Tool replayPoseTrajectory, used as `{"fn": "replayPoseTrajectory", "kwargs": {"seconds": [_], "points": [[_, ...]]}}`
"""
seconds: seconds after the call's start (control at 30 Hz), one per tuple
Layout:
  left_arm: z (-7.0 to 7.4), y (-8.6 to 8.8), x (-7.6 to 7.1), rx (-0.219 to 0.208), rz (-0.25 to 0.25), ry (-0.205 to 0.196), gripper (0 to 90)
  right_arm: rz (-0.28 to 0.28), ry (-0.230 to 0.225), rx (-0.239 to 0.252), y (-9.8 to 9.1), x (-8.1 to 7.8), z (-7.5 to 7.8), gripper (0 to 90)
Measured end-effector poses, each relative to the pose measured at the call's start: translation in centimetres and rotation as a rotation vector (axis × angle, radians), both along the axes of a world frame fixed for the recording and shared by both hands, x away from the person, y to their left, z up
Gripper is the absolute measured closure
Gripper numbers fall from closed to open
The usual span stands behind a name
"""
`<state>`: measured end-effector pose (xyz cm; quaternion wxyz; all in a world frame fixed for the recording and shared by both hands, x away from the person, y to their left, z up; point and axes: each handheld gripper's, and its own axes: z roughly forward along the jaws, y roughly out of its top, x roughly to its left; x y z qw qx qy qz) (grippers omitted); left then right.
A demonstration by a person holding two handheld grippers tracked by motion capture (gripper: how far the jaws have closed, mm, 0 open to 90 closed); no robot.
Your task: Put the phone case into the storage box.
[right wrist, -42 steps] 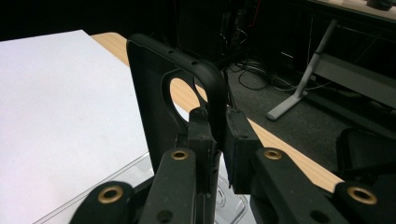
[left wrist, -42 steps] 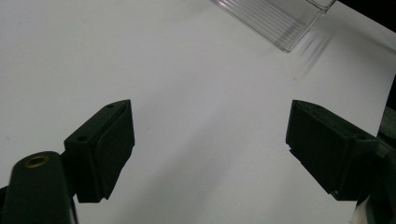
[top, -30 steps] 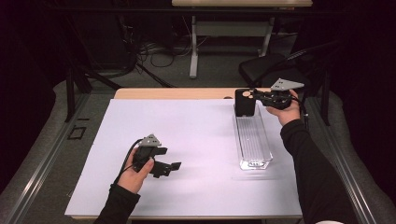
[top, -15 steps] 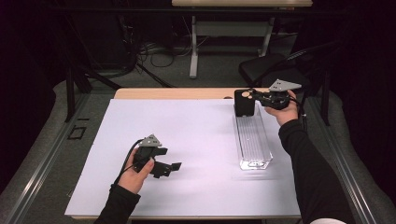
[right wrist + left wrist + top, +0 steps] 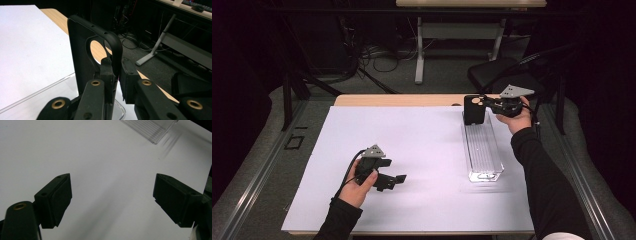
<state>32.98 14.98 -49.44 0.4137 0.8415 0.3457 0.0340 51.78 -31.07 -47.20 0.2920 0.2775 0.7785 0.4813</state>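
You're working over a white sheet (image 5: 422,150) with a clear tray (image 5: 482,150) lying on its right side. Your right gripper (image 5: 117,72) is pinching the rim of what's probably a black phone case (image 5: 82,55), upright over the tray's far end. Your left gripper (image 5: 112,200) is sitting wide open, holding nothing.
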Motion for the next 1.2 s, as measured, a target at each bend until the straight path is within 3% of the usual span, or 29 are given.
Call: {"fn": "replayPoseTrajectory", "kwargs": {"seconds": [0.57, 1.2], "points": [[-0.21, -0.15, 0.07, 0.004, -0.003, 0.005, 16.3, -0.036, 0.007, -0.023, -1.00, 0.32, -0.31, 79.4], [-0.29, -0.14, 0.03, 0.004, -0.002, 0.009, 16.3, -0.106, 0.059, 0.013, -0.86, 0.51, -0.49, 55.9]]}}
